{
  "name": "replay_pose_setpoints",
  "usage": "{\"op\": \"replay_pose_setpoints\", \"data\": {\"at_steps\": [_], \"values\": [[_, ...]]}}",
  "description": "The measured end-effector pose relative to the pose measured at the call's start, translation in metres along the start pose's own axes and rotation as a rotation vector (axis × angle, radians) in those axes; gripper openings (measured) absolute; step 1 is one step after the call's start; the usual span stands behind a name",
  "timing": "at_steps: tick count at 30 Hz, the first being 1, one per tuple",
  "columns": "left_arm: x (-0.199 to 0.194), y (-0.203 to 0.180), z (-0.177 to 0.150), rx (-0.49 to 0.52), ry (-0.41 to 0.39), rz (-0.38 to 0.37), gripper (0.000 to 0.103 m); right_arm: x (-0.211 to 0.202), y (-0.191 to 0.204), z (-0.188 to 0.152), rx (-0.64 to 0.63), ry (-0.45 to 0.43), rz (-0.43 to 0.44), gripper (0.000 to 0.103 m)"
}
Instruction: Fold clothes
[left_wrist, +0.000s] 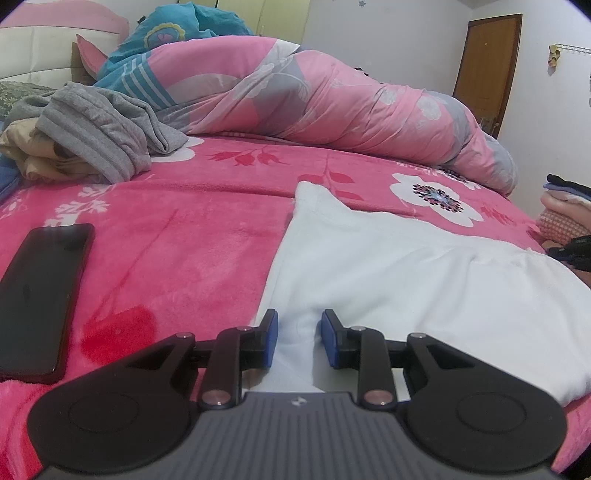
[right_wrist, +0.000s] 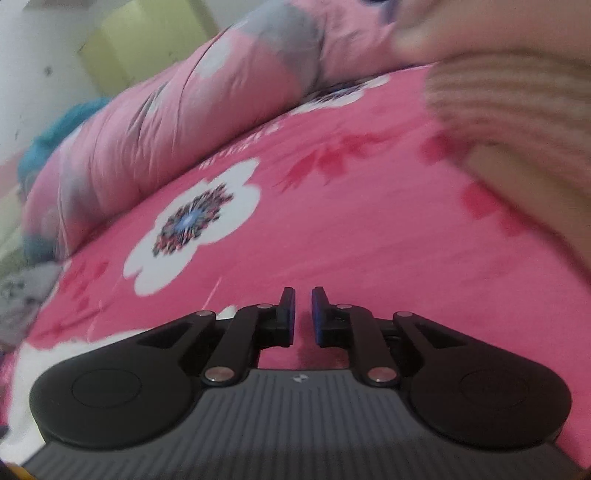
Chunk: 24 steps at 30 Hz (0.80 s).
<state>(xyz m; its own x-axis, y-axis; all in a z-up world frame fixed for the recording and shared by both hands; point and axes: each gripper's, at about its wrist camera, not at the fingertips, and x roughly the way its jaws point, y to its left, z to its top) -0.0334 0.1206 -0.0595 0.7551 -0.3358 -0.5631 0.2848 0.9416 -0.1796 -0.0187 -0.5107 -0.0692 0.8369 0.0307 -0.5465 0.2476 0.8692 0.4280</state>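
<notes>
Our left gripper (left_wrist: 299, 338) is clenched on a raised fold of the white garment (left_wrist: 406, 266), the blue pads (left_wrist: 272, 334) pressing a ridge of cloth between them. From that pinch the garment spreads ahead and to the right across the pink floral blanket (left_wrist: 192, 236), flat for the most part, with one narrow corner reaching forward. To the left of the gripper a dark phone (left_wrist: 40, 295) lies face up on the blanket, well apart from the garment. Farther ahead and left sits a crumpled grey garment (left_wrist: 99, 129) on top of a beige one (left_wrist: 33, 158). Behind them a rolled pink duvet (left_wrist: 332, 103) runs across the bed, and a brown door (left_wrist: 487, 66) stands in the far wall.

Our right gripper (right_wrist: 303, 314) is nearly closed, only a narrow slit between its fingers, and nothing sits in that slit; we see only blanket beneath it. This view is blurred. A white flower print (right_wrist: 192, 225) lies ahead and to the left, and a blurred beige ribbed shape (right_wrist: 517, 129) fills the upper right.
</notes>
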Motion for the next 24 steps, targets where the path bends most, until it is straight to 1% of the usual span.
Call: {"op": "replay_pose_setpoints", "data": {"at_steps": [2, 4, 6, 9, 11, 12, 13, 14, 15, 17, 20, 21, 23, 24], "values": [[0.0, 0.0, 0.001, -0.004, 0.001, -0.001, 0.029, -0.028, 0.0, -0.003, -0.013, -0.007, 0.02, 0.011], [-0.001, 0.0, 0.002, -0.005, 0.005, 0.0, 0.029, -0.051, 0.002, -0.01, -0.025, 0.007, 0.055, 0.011], [-0.001, -0.001, 0.003, 0.0, 0.01, 0.003, 0.03, -0.073, 0.01, -0.022, -0.073, 0.027, 0.092, 0.014], [-0.002, -0.003, 0.005, 0.012, 0.016, 0.016, 0.031, -0.098, 0.043, -0.051, -0.292, 0.019, 0.108, 0.014], [-0.002, -0.003, 0.005, 0.013, 0.018, 0.027, 0.034, -0.108, 0.058, -0.072, -0.436, 0.018, 0.13, 0.014], [-0.002, -0.002, 0.005, 0.013, 0.018, 0.031, 0.037, -0.107, 0.06, -0.083, -0.485, 0.053, 0.124, 0.01], [-0.002, -0.002, 0.005, 0.011, 0.018, 0.032, 0.037, -0.104, 0.061, -0.093, -0.525, 0.095, 0.107, 0.01], [-0.002, 0.0, 0.005, 0.005, 0.017, 0.029, 0.037, -0.101, 0.057, -0.103, -0.568, 0.138, 0.055, 0.009], [-0.002, 0.001, 0.004, 0.0, 0.017, 0.027, 0.037, -0.099, 0.048, -0.113, -0.608, 0.166, -0.016, 0.009], [-0.002, 0.002, 0.004, -0.003, 0.017, 0.026, 0.037, -0.109, 0.032, -0.114, -0.585, 0.156, -0.06, 0.008], [-0.002, 0.001, 0.004, 0.006, 0.017, 0.032, 0.039, -0.123, 0.028, -0.103, -0.598, 0.107, -0.201, 0.01], [-0.002, 0.0, 0.004, 0.007, 0.017, 0.034, 0.039, -0.124, 0.032, -0.099, -0.601, 0.088, -0.2, 0.01], [-0.003, -0.001, 0.004, 0.01, 0.018, 0.041, 0.039, -0.122, 0.043, -0.091, -0.605, 0.049, -0.156, 0.01], [-0.003, -0.002, 0.004, 0.012, 0.018, 0.045, 0.039, -0.119, 0.053, -0.089, -0.629, 0.024, -0.128, 0.01]]}}
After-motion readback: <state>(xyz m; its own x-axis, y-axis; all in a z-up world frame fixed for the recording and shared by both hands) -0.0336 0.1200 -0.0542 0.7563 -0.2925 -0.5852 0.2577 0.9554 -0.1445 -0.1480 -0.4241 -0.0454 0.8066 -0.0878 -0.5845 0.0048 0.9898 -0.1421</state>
